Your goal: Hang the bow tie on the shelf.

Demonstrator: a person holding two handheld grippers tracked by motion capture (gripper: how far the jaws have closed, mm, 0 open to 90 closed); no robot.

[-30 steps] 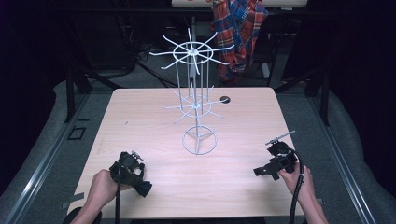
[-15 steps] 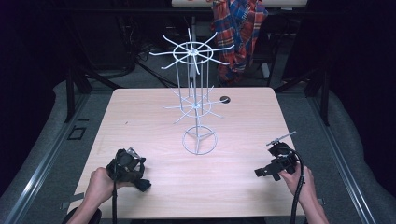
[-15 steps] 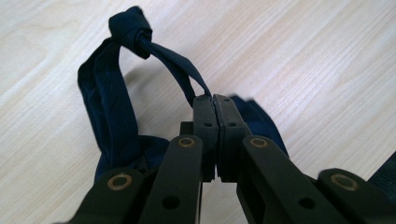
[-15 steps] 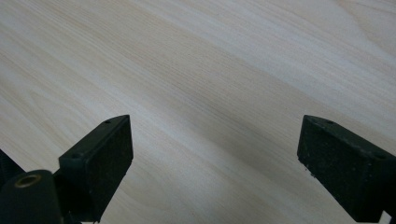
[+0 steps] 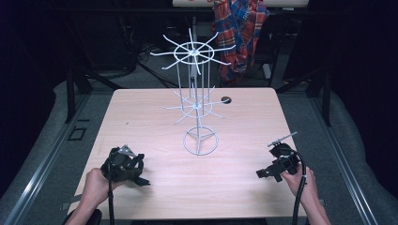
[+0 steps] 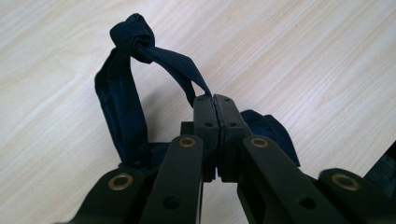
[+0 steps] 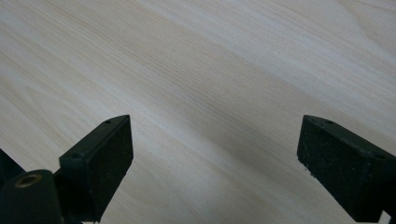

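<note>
My left gripper (image 6: 214, 99) is shut on a dark navy fabric strap (image 6: 122, 93). The strap forms a loop with a knot (image 6: 134, 35) at its far end, and it hangs just above the wooden table (image 6: 303, 56). In the high view the left gripper (image 5: 141, 180) is held near the table's front left corner. My right gripper (image 7: 215, 128) stands wide open over bare wood, with nothing between its jaws. In the high view the right gripper (image 5: 268, 172) is at the front right.
A white wire display rack (image 5: 195, 89) with hooked arms in two tiers stands at the table's (image 5: 141, 122) middle on a ring base (image 5: 201, 140). A small dark hole (image 5: 226, 100) lies behind it. A plaid cloth (image 5: 239, 33) hangs beyond the far edge.
The left hand and its gripper have shifted a little up and to the left. The right gripper has kept still.
</note>
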